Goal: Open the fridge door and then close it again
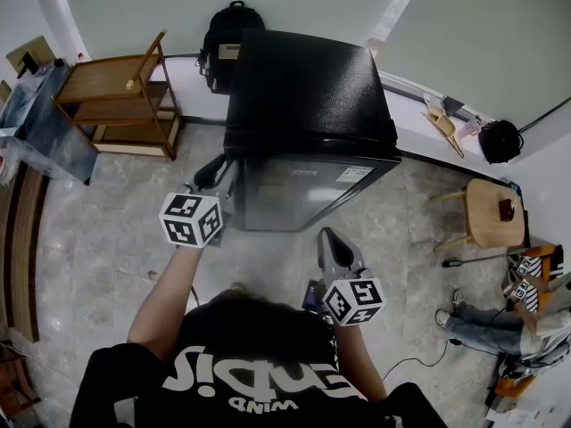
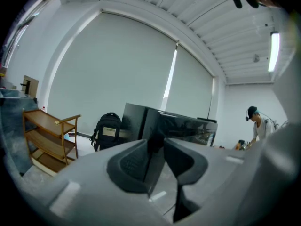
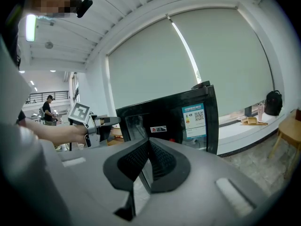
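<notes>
A black mini fridge point(image 1: 303, 87) stands on the floor ahead of me, its glass door point(image 1: 303, 190) facing me. My left gripper point(image 1: 219, 175) is at the door's left edge. In the left gripper view the dark door edge point(image 2: 151, 168) runs between the pads of the left gripper point(image 2: 155, 147), which press on it. How far the door stands off the body I cannot tell. My right gripper point(image 1: 332, 237) hangs in front of the door, apart from it. In the right gripper view the right gripper point(image 3: 149, 142) has its pads together with nothing between them, and the stickered door point(image 3: 174, 121) lies beyond.
A wooden shelf trolley point(image 1: 120, 101) stands left of the fridge and a black backpack point(image 1: 227, 38) behind it. On the right are a round wooden stool point(image 1: 491, 212), a black bag point(image 1: 500, 139) on the window ledge and a seated person point(image 1: 500, 324). A cable lies on the floor.
</notes>
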A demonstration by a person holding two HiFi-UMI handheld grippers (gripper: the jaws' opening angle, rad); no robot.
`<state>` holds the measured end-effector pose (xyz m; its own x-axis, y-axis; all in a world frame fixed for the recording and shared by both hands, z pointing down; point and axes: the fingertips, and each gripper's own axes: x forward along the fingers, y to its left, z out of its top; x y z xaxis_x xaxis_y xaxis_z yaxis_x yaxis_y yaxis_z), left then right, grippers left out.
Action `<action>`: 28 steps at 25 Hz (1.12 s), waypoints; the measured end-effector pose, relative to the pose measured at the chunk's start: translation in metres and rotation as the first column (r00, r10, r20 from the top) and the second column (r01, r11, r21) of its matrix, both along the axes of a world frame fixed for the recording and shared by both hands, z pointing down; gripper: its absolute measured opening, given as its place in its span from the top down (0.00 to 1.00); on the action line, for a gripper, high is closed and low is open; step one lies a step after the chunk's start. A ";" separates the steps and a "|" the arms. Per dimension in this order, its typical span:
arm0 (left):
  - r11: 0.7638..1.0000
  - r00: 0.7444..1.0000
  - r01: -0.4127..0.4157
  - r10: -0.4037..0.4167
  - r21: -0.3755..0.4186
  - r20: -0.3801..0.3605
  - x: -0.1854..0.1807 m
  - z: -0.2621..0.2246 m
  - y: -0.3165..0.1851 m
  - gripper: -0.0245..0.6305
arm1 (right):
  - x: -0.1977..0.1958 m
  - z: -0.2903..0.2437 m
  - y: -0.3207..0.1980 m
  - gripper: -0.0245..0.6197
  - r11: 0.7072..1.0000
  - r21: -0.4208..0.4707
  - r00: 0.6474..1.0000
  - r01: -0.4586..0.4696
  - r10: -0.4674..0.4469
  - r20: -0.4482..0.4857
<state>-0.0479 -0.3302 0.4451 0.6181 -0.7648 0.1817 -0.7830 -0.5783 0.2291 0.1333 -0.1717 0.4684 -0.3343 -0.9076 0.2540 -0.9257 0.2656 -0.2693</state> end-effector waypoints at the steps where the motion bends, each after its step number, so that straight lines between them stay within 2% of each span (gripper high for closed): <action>1: 1.000 1.000 0.001 -0.001 0.000 -0.001 0.000 0.000 -0.001 0.80 | 0.000 0.000 0.000 0.97 1.000 0.000 1.000 0.000 0.000 0.000; 17: 0.999 0.999 0.034 -0.034 -0.002 -0.001 0.000 0.000 0.002 0.81 | 0.009 0.000 0.003 0.96 1.000 0.004 1.000 -0.001 0.001 0.007; 28: 1.000 1.000 -0.002 0.002 -0.024 -0.026 0.006 -0.002 0.055 0.81 | 0.017 -0.002 0.012 0.97 1.000 0.013 1.000 -0.002 0.001 0.018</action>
<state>-0.0420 -0.2748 0.4427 0.6245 -0.7592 0.1835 -0.7753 -0.5741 0.2634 0.1505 -0.1601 0.4667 -0.3374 -0.9112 0.2363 -0.9211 0.2677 -0.2827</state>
